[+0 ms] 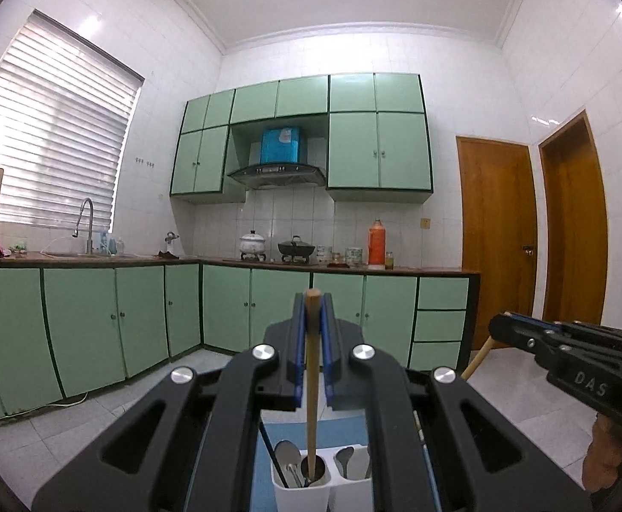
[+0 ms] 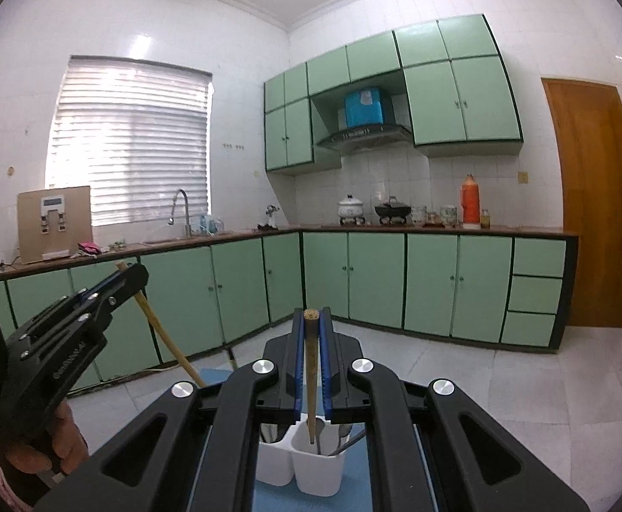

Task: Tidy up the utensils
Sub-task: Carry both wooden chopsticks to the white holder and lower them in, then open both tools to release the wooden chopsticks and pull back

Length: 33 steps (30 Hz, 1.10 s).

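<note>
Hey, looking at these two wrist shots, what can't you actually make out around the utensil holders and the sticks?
- Left wrist view: working end of the wooden stick in the left tool, hidden inside the white holder.
- Right wrist view: lower end of the right tool's stick, inside the holder.
- Both views: holder bases, cut off by the tool bodies.

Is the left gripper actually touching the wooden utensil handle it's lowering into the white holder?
Touching. In the left wrist view, the left gripper has both blue pads pressed against the wooden handle, whose lower end sits inside the white holder.
</note>
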Each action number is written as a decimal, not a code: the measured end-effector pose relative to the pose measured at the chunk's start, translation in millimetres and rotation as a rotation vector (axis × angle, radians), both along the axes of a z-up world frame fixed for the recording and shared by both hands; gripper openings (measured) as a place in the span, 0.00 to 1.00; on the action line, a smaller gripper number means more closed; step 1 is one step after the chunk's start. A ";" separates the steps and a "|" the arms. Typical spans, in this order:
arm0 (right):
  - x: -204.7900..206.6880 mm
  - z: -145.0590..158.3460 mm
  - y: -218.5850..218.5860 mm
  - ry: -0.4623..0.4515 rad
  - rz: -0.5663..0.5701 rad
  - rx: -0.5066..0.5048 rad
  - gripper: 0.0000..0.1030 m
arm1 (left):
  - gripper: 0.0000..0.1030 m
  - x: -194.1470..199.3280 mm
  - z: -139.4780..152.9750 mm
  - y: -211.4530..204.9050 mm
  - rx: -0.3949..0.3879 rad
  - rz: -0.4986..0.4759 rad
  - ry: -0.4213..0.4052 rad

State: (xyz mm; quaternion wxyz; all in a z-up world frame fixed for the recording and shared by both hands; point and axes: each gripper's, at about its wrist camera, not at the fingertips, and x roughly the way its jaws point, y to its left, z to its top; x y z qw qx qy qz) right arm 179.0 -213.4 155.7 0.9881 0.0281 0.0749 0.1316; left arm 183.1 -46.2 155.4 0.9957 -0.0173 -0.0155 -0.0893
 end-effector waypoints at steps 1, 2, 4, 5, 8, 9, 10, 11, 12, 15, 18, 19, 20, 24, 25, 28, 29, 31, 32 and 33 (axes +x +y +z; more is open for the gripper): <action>11.2 -2.9 -0.2 0.018 -0.003 0.002 0.06 | 0.06 6.7 -1.2 -0.3 0.002 0.001 0.009; 18.3 -5.5 0.5 0.030 -0.003 0.002 0.06 | 0.06 13.8 -3.3 -0.5 0.003 0.000 0.020; 37.2 -11.6 1.7 0.062 -0.004 -0.001 0.06 | 0.06 32.2 -7.9 -1.7 0.010 -0.001 0.053; 42.7 -15.0 2.8 0.071 -0.006 -0.005 0.06 | 0.06 41.0 -10.5 -2.1 0.014 0.003 0.065; 61.4 -22.8 5.7 0.101 -0.006 -0.013 0.06 | 0.06 63.1 -19.2 3.1 0.015 0.005 0.104; 66.2 -25.5 7.0 0.109 -0.006 -0.016 0.06 | 0.06 69.4 -21.7 4.8 0.012 0.005 0.116; 72.5 -29.3 8.2 0.121 -0.006 -0.021 0.06 | 0.06 76.4 -25.3 5.6 0.010 0.006 0.130; 75.4 -32.1 11.2 0.128 -0.006 -0.024 0.06 | 0.06 80.7 -28.5 7.5 0.008 0.006 0.139; 79.4 -35.0 12.3 0.135 -0.004 -0.025 0.07 | 0.06 85.8 -32.3 8.8 0.008 0.007 0.149; 90.6 -44.1 14.5 0.158 -0.002 -0.030 0.06 | 0.06 100.2 -43.8 11.6 0.013 0.010 0.181; 100.8 -53.9 17.0 0.183 0.002 -0.033 0.06 | 0.06 110.1 -55.8 14.6 0.017 0.010 0.210; 104.1 -58.6 18.1 0.193 0.002 -0.036 0.06 | 0.06 113.1 -59.2 15.0 0.020 0.009 0.218; 105.9 -62.1 18.8 0.199 0.003 -0.038 0.06 | 0.06 114.6 -62.7 15.0 0.023 0.008 0.224; 115.6 -75.7 21.8 0.232 0.005 -0.040 0.06 | 0.06 124.9 -75.1 17.3 0.030 0.014 0.252; 117.3 -77.9 22.3 0.238 0.006 -0.040 0.06 | 0.06 126.6 -77.2 18.3 0.029 0.014 0.257; 121.0 -85.3 23.2 0.253 0.005 -0.046 0.07 | 0.06 132.9 -83.3 20.0 0.031 0.018 0.276; 121.8 -86.7 23.3 0.257 0.005 -0.046 0.07 | 0.06 134.3 -85.5 21.1 0.032 0.018 0.283; 123.9 -89.7 22.5 0.266 0.005 -0.044 0.07 | 0.06 136.8 -88.3 23.0 0.032 0.020 0.294; 125.1 -91.6 23.5 0.272 0.006 -0.047 0.06 | 0.06 137.6 -90.5 24.0 0.032 0.021 0.300; 125.9 -93.6 23.7 0.277 0.006 -0.049 0.07 | 0.06 138.6 -91.7 23.7 0.032 0.022 0.304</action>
